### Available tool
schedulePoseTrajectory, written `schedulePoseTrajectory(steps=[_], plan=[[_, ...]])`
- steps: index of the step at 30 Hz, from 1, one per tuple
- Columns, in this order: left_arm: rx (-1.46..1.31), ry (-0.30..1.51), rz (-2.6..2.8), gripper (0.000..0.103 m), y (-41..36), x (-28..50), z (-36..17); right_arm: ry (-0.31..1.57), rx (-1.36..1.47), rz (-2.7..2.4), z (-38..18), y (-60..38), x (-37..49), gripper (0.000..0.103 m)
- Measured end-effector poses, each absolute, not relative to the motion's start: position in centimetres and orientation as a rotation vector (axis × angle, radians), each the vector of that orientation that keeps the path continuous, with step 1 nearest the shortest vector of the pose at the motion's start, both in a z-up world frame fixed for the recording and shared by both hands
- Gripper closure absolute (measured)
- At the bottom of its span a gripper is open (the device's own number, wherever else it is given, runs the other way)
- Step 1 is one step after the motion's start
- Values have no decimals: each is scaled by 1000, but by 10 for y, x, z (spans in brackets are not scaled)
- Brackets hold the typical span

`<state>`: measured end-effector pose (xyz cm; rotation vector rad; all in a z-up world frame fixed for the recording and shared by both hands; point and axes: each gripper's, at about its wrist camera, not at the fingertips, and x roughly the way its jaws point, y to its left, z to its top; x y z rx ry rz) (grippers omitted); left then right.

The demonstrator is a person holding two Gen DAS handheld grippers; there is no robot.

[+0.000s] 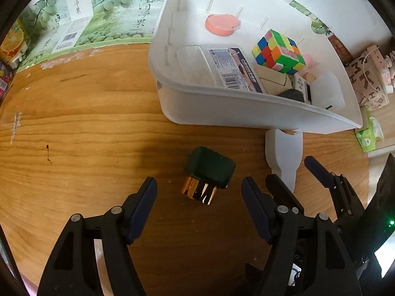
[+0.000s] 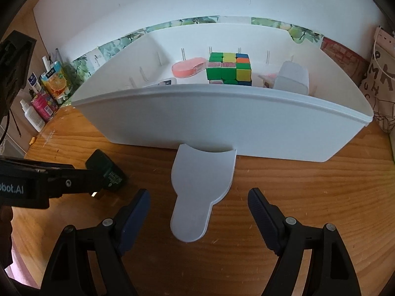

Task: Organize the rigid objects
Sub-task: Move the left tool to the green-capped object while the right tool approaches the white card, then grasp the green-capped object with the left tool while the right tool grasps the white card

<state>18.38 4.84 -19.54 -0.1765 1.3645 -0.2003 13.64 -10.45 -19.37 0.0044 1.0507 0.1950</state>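
Note:
A dark green box with a gold base (image 1: 207, 174) lies on the wooden table (image 1: 86, 123), just ahead of my open, empty left gripper (image 1: 198, 192). It also shows in the right wrist view (image 2: 107, 170), partly behind the left gripper's finger. A flat white paddle-shaped piece (image 2: 197, 192) lies between the fingers of my open, empty right gripper (image 2: 198, 203); it also shows in the left wrist view (image 1: 284, 153). The white bin (image 2: 222, 123) behind holds a colour cube (image 2: 229, 69), a pink case (image 2: 188, 67) and other items.
Juice cartons and small bottles (image 2: 47, 93) stand at the far left by the wall. A printed fruit box (image 1: 98, 14) backs the table. A patterned bag (image 1: 367, 79) and a green tissue pack (image 1: 369, 135) sit right of the bin (image 1: 246, 113).

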Motion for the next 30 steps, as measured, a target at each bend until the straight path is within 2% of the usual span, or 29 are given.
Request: schedulePoseTrajectory(steps=[16, 23, 30], plan=[[-192, 1342, -235, 31, 38, 202, -207, 1071, 6, 159, -207, -105, 158, 21], [-221, 1348, -245, 49, 36, 213, -216, 1065, -49, 150, -210, -98, 162, 22], [-250, 1337, -247, 52, 38, 217, -219, 1045, -61, 143, -209, -99, 164, 39]])
